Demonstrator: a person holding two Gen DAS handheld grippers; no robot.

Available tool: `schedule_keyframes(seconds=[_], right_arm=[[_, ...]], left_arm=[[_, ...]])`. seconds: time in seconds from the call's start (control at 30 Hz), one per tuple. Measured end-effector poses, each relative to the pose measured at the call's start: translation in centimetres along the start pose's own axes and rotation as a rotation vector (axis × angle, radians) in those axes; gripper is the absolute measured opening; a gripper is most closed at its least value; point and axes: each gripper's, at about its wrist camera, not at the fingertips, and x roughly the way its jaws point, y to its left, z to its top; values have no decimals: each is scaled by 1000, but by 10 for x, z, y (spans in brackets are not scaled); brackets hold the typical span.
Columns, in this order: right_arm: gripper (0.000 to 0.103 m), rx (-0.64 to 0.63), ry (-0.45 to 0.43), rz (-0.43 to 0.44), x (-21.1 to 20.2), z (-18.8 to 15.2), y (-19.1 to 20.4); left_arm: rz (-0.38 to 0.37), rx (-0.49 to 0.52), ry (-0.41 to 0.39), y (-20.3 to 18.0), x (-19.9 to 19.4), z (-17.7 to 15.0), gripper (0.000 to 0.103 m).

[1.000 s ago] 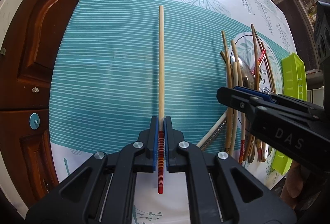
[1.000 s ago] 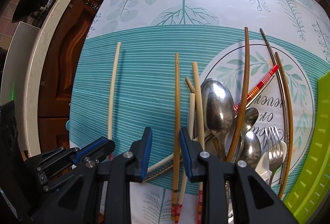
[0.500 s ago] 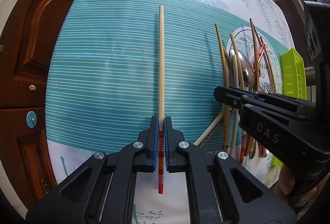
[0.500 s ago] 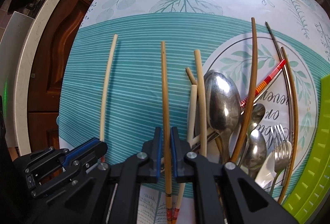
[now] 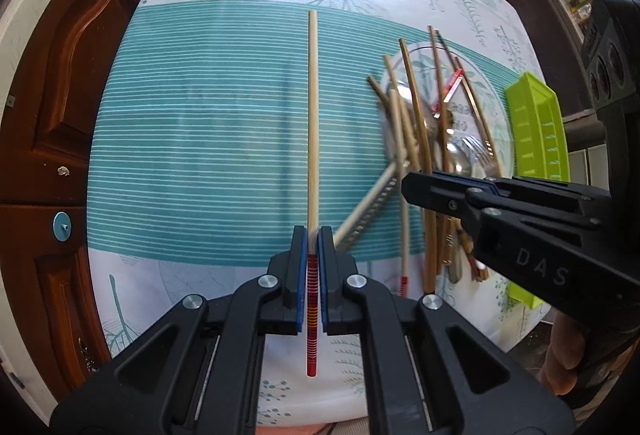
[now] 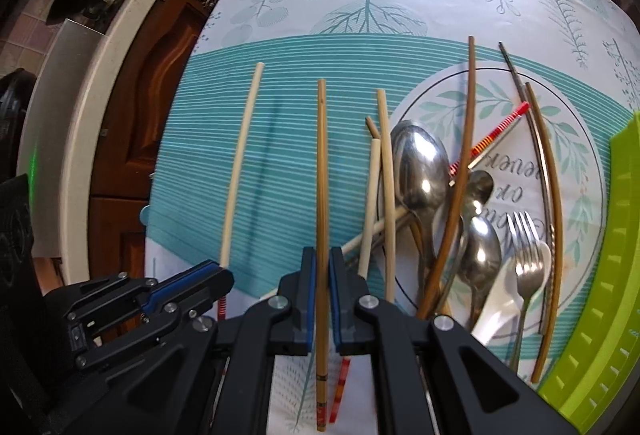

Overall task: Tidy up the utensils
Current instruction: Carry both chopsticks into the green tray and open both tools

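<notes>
My left gripper point(image 5: 313, 235) is shut on a pale chopstick with a red striped end point(image 5: 312, 123), which points away over the teal striped tablecloth; it also shows in the right wrist view point(image 6: 240, 163). My right gripper point(image 6: 322, 255) is shut on a darker bamboo chopstick point(image 6: 321, 171), just right of the left gripper point(image 6: 188, 287). To its right lies a pile of chopsticks, steel spoons point(image 6: 420, 163), a fork point(image 6: 526, 247) and a white plastic utensil point(image 6: 500, 299).
A lime green tray point(image 6: 600, 335) sits at the table's right edge and also shows in the left wrist view point(image 5: 538, 127). Brown wooden cabinet doors point(image 5: 60, 83) and a pale countertop edge point(image 6: 80, 115) lie beyond the table's left side.
My right gripper shut on the bamboo chopstick and lifted it away from the pile toward the left. My left gripper kept holding its chopstick, nearly still.
</notes>
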Motion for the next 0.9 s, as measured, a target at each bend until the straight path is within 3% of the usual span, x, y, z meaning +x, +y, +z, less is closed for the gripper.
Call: schedule_keyframes(seconds=[0.23,0.47,0.7,0.9], right_arm=[[5,26,-49,28,-47,-24,-30],[6,122,-115,-32,-101,-42,-112],[6,213,-136,-105,-129,-55,-192],[6,257,-104,-127,-113,-59,-231]], left_arm=[[-63,66,-20,-64,-28,-14,3],[-122,157,-35,-171,-42,-16,3],[-160,150,-17,-267,-16,-2,3],[-188,123,29,-297,20,1,3]])
